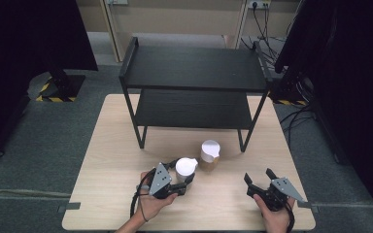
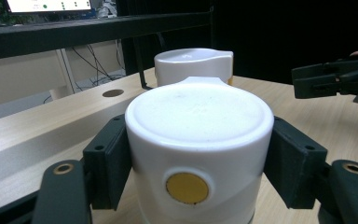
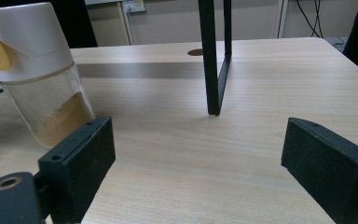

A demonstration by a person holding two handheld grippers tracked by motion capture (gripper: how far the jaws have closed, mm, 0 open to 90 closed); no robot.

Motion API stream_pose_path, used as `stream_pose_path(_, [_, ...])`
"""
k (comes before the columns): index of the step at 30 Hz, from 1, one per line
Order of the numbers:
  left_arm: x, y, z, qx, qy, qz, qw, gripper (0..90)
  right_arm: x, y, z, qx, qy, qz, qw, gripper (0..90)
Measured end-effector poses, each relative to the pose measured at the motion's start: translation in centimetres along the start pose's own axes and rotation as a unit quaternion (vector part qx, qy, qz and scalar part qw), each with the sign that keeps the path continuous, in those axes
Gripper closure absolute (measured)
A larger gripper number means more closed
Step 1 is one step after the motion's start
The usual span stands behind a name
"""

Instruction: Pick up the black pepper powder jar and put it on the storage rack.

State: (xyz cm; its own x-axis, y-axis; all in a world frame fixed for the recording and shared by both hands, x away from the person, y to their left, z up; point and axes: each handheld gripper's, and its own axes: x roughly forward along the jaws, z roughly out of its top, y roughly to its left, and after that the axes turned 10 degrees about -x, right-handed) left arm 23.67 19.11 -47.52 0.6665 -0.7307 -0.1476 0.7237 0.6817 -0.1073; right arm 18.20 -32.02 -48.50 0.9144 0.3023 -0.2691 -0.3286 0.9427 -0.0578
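pale wood desk (image 1: pixel 111 160) with a black two-tier shelf (image 1: pixel 194 68) standing at its far side. near the front edge, the left gripper (image 1: pixel 183 177) has its jaws closed against both sides of a white-capped jar (image 1: pixel 186 167), which stands upright on the desk. a second white-capped jar (image 1: pixel 210 154), holding brown powder, stands just beside it, toward the shelf's right front leg. the right gripper (image 1: pixel 259 178) is held well apart to the right, above the desk, its jaws spread wide with nothing between them.
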Motion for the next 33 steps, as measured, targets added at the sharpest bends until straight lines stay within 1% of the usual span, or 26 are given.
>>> stream_pose_path(2, [0.0,-0.1,0.1,0.002,0.002,0.002,1.0000,30.8,0.0,0.0,0.0,0.000,0.000,0.000,1.0000,9.9])
stream_pose_path(6, [-0.1,-0.4,0.2,-0.003,0.002,0.007,1.0000,30.8,0.0,0.0,-0.1,0.001,-0.002,-0.001,1.0000,9.9])
stream_pose_path(8, [-0.3,-0.5,0.3,-0.003,0.000,0.006,1.0000,30.8,0.0,0.0,-0.1,0.002,-0.001,0.000,1.0000,9.9])
stream_pose_path(10, [-0.6,-0.7,0.6,-0.003,-0.006,0.007,1.0000,30.8,0.0,0.0,0.0,0.001,-0.001,0.000,1.0000,9.9])
stream_pose_path(12, [-0.9,-1.0,0.9,0.002,-0.012,0.013,0.9998,30.8,0.0,0.0,0.0,0.001,-0.001,-0.001,1.0000,9.9])
stream_pose_path(13, [-0.9,-1.0,0.9,0.002,-0.012,0.013,0.9998,30.8,0.0,0.0,0.0,0.001,-0.001,-0.001,1.0000,9.9])
stream_pose_path(14, [-1.3,-1.3,1.2,0.003,-0.021,0.020,0.9996,30.9,0.0,0.0,-0.1,0.001,-0.002,-0.001,1.0000,9.9])
stream_pose_path(19, [-2.1,-1.3,1.9,-0.007,-0.038,0.030,0.9988,30.8,0.0,0.0,-0.1,0.001,-0.002,-0.001,1.0000,9.9])
stream_pose_path(21, [-2.4,-1.3,2.2,-0.005,-0.042,0.034,0.9985,30.9,0.0,0.0,0.0,0.001,-0.001,-0.001,1.0000,9.9])
stream_pose_path(26, [-3.0,-1.5,2.8,-0.003,-0.055,0.050,0.9972,30.9,0.0,0.0,-0.1,0.001,-0.002,-0.001,1.0000,9.9])
stream_pose_path(30, [-3.6,-1.8,3.5,0.003,-0.069,0.070,0.9952,30.9,0.0,0.0,-0.1,0.001,-0.001,-0.002,1.0000,9.9])
stream_pose_path(33, [-3.9,-1.7,4.0,0.004,-0.077,0.078,0.9940,30.9,0.0,0.0,-0.1,0.000,-0.002,-0.002,1.0000,9.9])
